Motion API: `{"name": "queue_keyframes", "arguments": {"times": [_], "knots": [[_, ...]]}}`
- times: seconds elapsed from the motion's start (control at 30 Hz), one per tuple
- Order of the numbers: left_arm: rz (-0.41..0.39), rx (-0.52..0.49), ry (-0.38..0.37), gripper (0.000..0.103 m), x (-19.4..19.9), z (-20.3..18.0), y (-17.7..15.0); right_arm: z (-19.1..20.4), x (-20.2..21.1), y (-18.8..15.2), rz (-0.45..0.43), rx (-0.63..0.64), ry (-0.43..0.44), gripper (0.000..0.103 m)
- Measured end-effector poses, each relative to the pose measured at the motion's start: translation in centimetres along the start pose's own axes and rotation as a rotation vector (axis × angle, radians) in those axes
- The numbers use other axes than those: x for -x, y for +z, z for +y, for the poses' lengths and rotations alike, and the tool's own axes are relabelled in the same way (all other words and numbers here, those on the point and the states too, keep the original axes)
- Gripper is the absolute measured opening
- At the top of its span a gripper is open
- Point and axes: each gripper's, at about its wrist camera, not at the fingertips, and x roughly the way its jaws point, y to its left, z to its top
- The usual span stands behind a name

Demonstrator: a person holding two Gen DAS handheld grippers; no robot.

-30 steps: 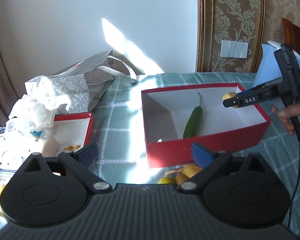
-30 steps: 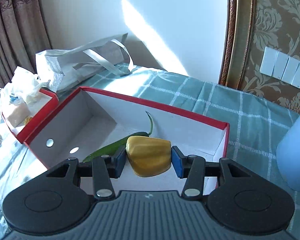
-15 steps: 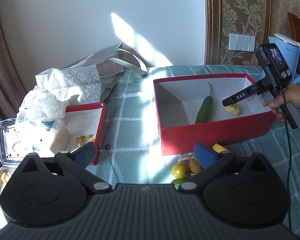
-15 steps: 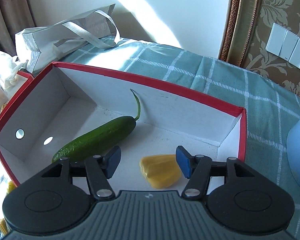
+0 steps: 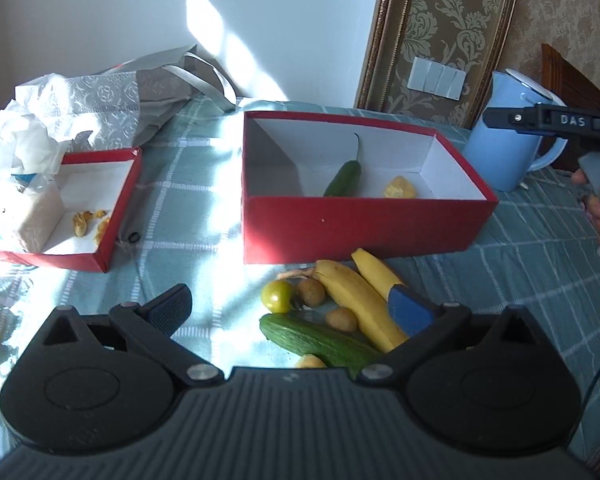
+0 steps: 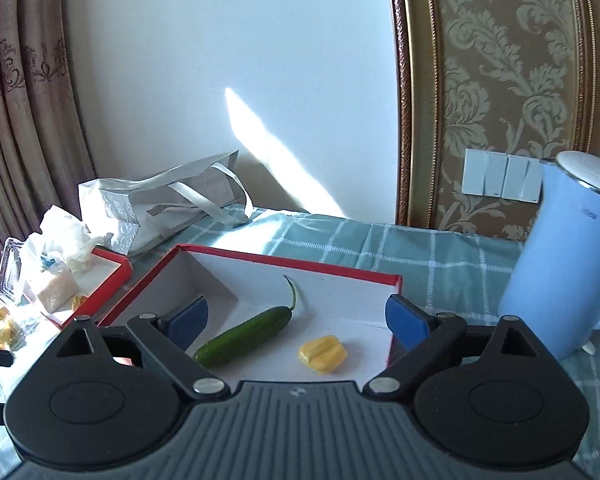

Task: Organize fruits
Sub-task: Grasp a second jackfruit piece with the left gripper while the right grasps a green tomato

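While right gripper [image 6: 296, 316] gapes | bananas [image 5: 356, 300] apparently left-view only

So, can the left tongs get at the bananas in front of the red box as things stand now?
Probably yes. The left tongs are open and empty, and the bananas lie uncovered just ahead of the right pad, outside the red box.

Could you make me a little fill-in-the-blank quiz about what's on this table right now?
1. The big red box holds a green pepper and a ____ pepper piece.
2. On the cloth before that box lie two ____ beside a cucumber.
3. The kettle right of the box is ____ in colour.
4. Both hand-held grippers, left and right, hold ____.

Missing words: yellow; bananas; blue; nothing
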Motion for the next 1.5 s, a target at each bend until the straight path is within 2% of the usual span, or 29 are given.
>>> {"name": "queue_keyframes", "arguments": {"times": [0.1, 0.13, 0.17, 0.2, 0.33, 0.53, 0.87, 0.93, 1.1, 1.27, 1.5], "knots": [[0.11, -0.111, -0.033, 0.1, -2.4, -1.3, -1.5, -0.2, 3.6, -2.1, 0.029, -0.031, -0.041, 0.096], [0.135, -0.143, -0.044, 0.096, -3.0, -1.6, -1.8, -0.3, 4.6, -2.8, 0.036, -0.047, -0.05, 0.096], [0.172, -0.186, -0.054, 0.087, -3.9, -1.8, -2.3, -0.3, 5.5, -3.6, 0.047, -0.061, -0.06, 0.096], [0.194, -0.214, -0.068, 0.085, -4.4, -2.0, -2.6, -0.3, 6.0, -4.2, 0.055, -0.068, -0.073, 0.096], [0.215, -0.292, -0.127, 0.085, -5.4, -2.1, -3.8, 0.4, 7.5, -6.9, 0.094, -0.087, -0.104, 0.096], [0.274, -0.353, -0.12, 0.083, -7.3, -2.3, -4.4, 0.9, 8.0, -9.6, 0.138, -0.155, -0.095, 0.096], [0.333, -0.373, -0.13, 0.058, -9.1, -2.1, -4.6, 2.0, 8.0, -9.7, 0.148, -0.108, -0.083, 0.096], [0.335, -0.376, -0.129, 0.057, -9.2, -2.1, -4.5, 2.1, 7.9, -9.7, 0.15, -0.1, -0.081, 0.096], [0.343, -0.366, -0.13, 0.038, -9.5, -1.9, -3.8, 2.8, 7.6, -9.9, 0.156, -0.064, -0.076, 0.096], [0.349, -0.378, -0.131, 0.037, -9.5, -2.0, -3.7, 3.5, 7.4, -9.9, 0.16, -0.033, -0.066, 0.096], [0.305, -0.308, -0.129, 0.036, -8.1, -1.3, -3.5, 4.5, 6.9, -11.0, 0.191, 0.039, -0.049, 0.096]]}}
